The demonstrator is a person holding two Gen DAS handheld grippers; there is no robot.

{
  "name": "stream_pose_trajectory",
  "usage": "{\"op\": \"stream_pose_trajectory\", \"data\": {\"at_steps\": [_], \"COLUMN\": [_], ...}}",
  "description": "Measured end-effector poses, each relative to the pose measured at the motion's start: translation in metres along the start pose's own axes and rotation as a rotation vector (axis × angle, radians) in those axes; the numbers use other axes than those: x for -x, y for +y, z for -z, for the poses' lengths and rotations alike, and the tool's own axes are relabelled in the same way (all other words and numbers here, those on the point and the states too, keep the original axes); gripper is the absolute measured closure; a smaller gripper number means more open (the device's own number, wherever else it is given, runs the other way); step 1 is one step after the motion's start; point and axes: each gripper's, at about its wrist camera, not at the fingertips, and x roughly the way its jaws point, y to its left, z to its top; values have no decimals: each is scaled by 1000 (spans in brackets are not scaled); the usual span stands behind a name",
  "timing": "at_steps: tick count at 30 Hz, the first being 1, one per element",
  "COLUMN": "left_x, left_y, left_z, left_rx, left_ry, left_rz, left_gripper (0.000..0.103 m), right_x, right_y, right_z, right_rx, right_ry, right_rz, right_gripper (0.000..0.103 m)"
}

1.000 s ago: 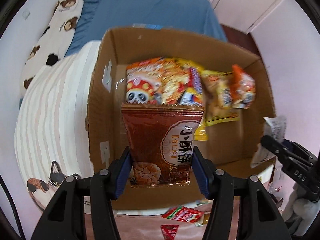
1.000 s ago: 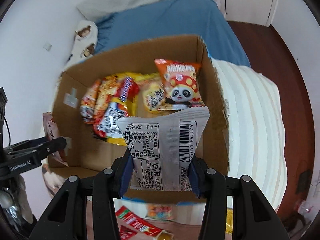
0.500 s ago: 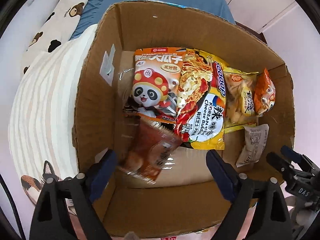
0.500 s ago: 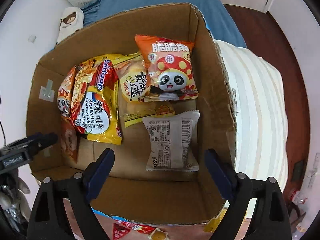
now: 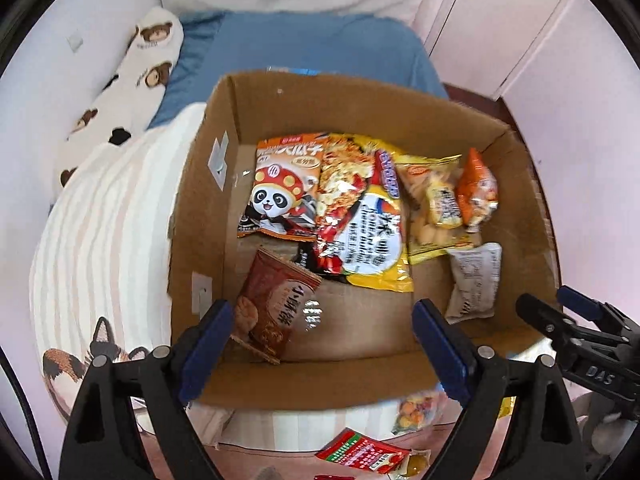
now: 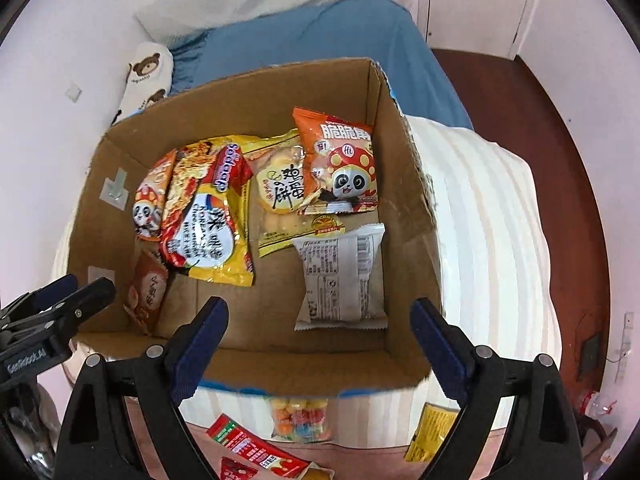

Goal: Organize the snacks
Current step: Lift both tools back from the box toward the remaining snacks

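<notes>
An open cardboard box [image 5: 304,380] [image 6: 404,184] on the bed holds several snack packs. A brown biscuit pack [image 5: 276,304] [image 6: 146,292] leans against the box's left wall. A white pack [image 6: 342,276] [image 5: 474,282] lies flat at the right. Behind them lie panda chip bags [image 5: 280,192] [image 6: 344,164], a yellow noodle pack [image 5: 364,228] [image 6: 204,216] and a yellow biscuit bag [image 6: 280,196]. My left gripper [image 5: 320,344] is open and empty above the box's near wall. My right gripper [image 6: 320,344] is open and empty there too.
Loose snacks lie in front of the box: a red packet [image 5: 362,452] [image 6: 256,448], a bag of coloured candies [image 6: 300,416] [image 5: 416,410] and a yellow packet [image 6: 428,436]. A striped blanket [image 5: 104,232] surrounds the box. A bear pillow [image 5: 132,80] lies at the back left.
Both grippers opened and dropped their packs into the box: the brown pack at the left, the white pack at the right. Both grippers then drew back.
</notes>
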Motion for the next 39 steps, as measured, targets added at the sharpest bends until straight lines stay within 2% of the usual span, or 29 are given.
{"op": "stream_pose_trajectory", "data": {"at_steps": [9,15,21,25,28,29,35,39], "left_x": [59,90,110,114,102,92,2,-67], "left_y": [-19,-28,-36,-36,-33,-31,-19,-21], "left_z": [37,59,78,89,100,104,145,175], "left_rx": [-56,-72,-77,-47,-8,14,180,284], "left_ry": [-148,-214,-229,-216,-169,-129,170,377], "left_rz": [-33,-24,-8,18,29,32,102,194], "left_gripper": [12,12,12,12,12,12,12,14], "right_x": [50,94,125,134,129,126,85,60], "right_y": [10,16,19,14,2,-3,-56,-91], "right_z": [42,66,90,108,119,122,150,167], "right_rx": [44,59,70,54,18,4,-136,-204], "right_ry": [-145,-258,-324,-329,-306,-293,-177,-117], "right_rz": [41,49,42,21,2,-4,-17,-15], "right_gripper": [9,9,9,9,9,9,9,9]}}
